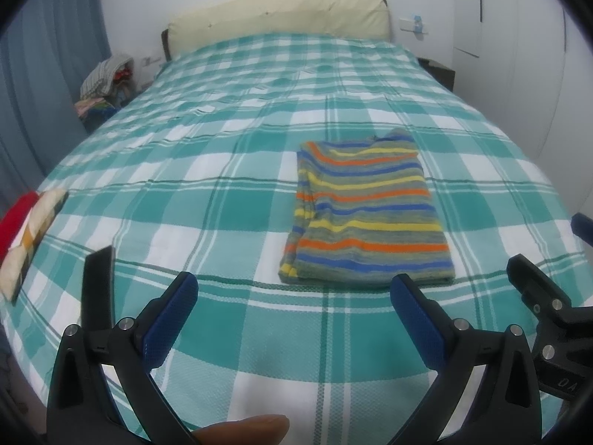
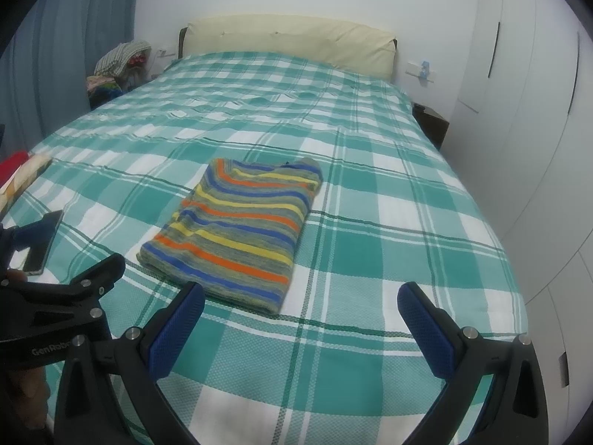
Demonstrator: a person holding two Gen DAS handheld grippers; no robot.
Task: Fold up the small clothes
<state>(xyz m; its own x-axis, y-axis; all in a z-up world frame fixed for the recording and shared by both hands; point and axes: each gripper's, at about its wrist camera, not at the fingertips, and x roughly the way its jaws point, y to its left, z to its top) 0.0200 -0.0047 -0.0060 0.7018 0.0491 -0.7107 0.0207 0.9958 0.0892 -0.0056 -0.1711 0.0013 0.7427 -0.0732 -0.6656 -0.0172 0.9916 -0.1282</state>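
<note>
Striped shirt (image 1: 365,211) lies folded flat on the bed (image 1: 222,200), on the green plaid sheet, near the foot edge. Left tool (image 1: 294,296) hovers just short of the shirt's near hem, jaws wide apart, nothing held. Right tool (image 2: 300,306) also sits just short of the hem, jaws apart, empty. Dark phone (image 2: 42,244) lies left of the shirt, partly hidden behind the left tool's body in the right view. Folded cloth stack (image 1: 26,237) further left of the shirt, cut off by the frame edge. Clothes pile (image 2: 118,66) beyond the shirt by the headboard, too blurred to sort.
</note>
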